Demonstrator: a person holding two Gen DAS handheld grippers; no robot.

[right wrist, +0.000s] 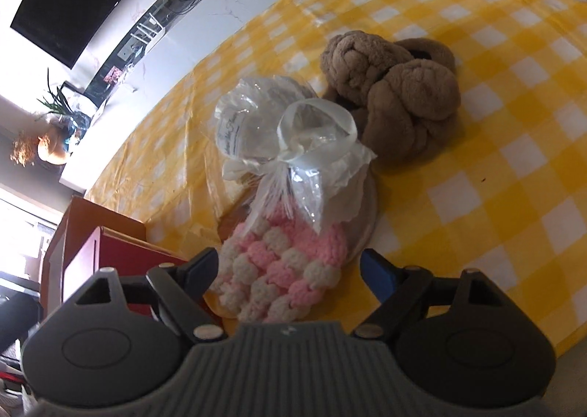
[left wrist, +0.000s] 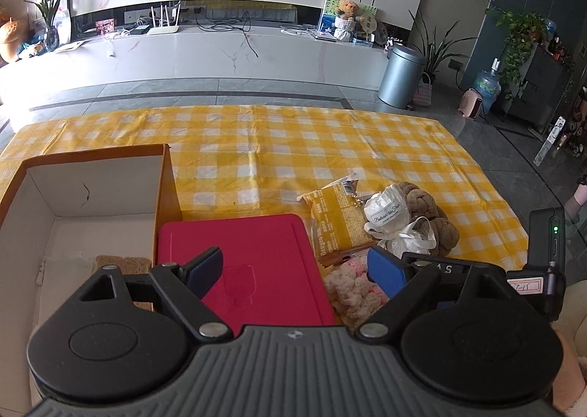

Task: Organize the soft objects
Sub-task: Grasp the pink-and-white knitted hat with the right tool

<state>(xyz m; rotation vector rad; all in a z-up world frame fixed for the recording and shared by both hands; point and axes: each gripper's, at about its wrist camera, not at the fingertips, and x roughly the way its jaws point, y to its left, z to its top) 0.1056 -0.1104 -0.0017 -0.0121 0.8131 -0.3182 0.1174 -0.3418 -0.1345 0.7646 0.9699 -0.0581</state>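
A pink-and-white knitted piece (right wrist: 282,270) in a clear bag tied with a white ribbon (right wrist: 312,134) lies on the yellow checked tablecloth (right wrist: 495,160). My right gripper (right wrist: 290,268) is open and straddles its near end, the right pad apart from it. Behind it sits a brown plush knot (right wrist: 392,94). My left gripper (left wrist: 295,272) hangs open over a red flat lid (left wrist: 238,251), with nothing between its fingers. The knitted piece (left wrist: 352,288) shows just right of that lid. An open cardboard box (left wrist: 165,189) stands at the left, with beige and brown soft pieces (left wrist: 121,263) inside.
A yellow snack packet (left wrist: 341,222) lies between the red lid and the clear bag (left wrist: 389,215). The right gripper's black body (left wrist: 543,251) is close at the right. Beyond the table's far edge are grey floor, a metal bin (left wrist: 400,75) and a TV console.
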